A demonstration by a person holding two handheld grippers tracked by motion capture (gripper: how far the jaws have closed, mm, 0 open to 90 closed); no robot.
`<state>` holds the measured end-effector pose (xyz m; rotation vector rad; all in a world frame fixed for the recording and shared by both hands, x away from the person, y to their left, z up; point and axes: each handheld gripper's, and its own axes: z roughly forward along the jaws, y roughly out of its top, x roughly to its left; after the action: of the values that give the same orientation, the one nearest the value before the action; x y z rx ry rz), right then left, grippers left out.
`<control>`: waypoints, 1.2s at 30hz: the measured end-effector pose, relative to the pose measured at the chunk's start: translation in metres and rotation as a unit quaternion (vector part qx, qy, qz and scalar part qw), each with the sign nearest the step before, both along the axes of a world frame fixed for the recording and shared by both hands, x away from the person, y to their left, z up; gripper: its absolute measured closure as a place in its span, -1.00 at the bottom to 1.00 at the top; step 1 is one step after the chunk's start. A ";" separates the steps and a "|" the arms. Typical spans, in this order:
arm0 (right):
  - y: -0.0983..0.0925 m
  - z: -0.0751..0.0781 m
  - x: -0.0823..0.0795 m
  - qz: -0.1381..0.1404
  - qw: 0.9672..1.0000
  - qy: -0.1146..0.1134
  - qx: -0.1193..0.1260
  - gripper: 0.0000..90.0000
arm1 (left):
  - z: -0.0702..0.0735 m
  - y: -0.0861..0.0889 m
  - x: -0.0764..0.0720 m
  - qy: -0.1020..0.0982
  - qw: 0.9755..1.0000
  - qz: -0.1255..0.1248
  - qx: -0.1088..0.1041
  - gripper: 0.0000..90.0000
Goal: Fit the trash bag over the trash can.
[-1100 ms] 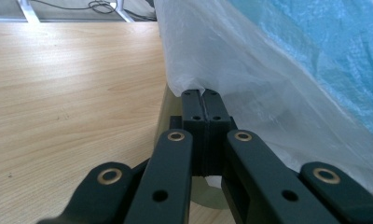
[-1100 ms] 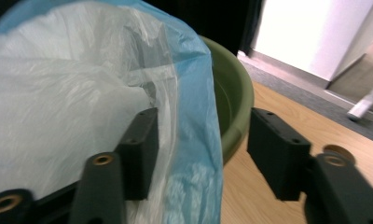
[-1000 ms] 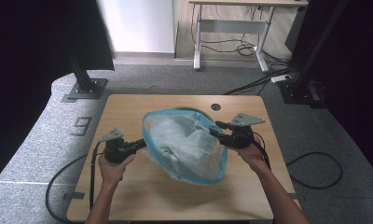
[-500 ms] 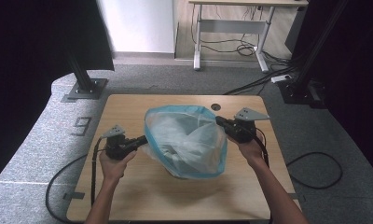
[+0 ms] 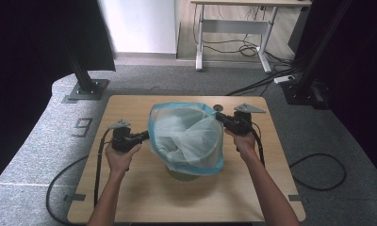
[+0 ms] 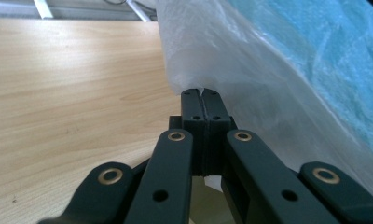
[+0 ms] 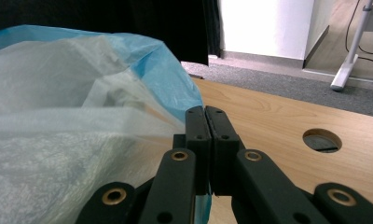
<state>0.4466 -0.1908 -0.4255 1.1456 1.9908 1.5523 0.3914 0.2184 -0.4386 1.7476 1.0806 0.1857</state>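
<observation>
A thin plastic bag [image 5: 189,136], translucent white with a blue rim, is stretched open above the middle of the wooden table [image 5: 130,188]. My left gripper [image 5: 145,135] is shut on the bag's left edge; in the left gripper view the jaws pinch the white film [image 6: 212,56] at their tips [image 6: 203,93]. My right gripper [image 5: 218,117] is shut on the bag's right rim, and the right gripper view has the blue edge [image 7: 161,70] running into the closed tips [image 7: 206,112]. A dark round object [image 5: 184,173] sits under the bag, mostly hidden.
A round hole [image 5: 218,108] is cut in the table near the far edge, also seen as hole [image 7: 321,140]. Cables trail from both grippers off the table's sides. A white desk frame [image 5: 233,28] and floor cables lie beyond the table.
Both grippers have drawn the bag's mouth wider and shifted it slightly toward the far side; the bag now billows more upright. Both stay shut on its rim.
</observation>
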 end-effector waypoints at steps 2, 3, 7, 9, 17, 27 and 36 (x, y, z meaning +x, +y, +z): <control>0.002 -0.004 0.002 0.001 1.000 0.007 -0.001 0.94 | -0.002 -0.001 0.003 0.007 1.000 0.002 0.001 1.00; 0.002 -0.006 0.003 0.003 1.000 0.010 -0.003 0.94 | -0.004 -0.002 0.004 0.010 1.000 0.002 0.002 1.00; 0.006 -0.016 0.005 0.016 0.999 0.026 -0.012 0.94 | -0.008 -0.006 0.009 0.026 1.000 0.001 -0.004 1.00; 0.009 -0.019 0.005 0.022 0.999 0.032 -0.013 0.94 | -0.009 -0.008 0.012 0.031 0.999 0.002 -0.006 1.00; 0.012 -0.028 0.011 0.015 0.998 0.060 -0.025 0.95 | -0.012 -0.009 0.024 0.056 0.998 0.014 -0.003 1.00; 0.013 -0.048 0.012 0.015 0.994 0.083 -0.062 0.95 | -0.029 -0.010 0.026 0.084 0.996 0.010 0.024 1.00; -0.013 -0.064 0.002 -0.013 0.995 0.091 -0.043 0.70 | -0.046 -0.009 0.016 0.090 0.995 0.001 0.039 1.00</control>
<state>0.4484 -0.2036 -0.4898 1.3136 2.1270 1.3772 0.4077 0.2090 -0.4851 1.8607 1.2192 0.0719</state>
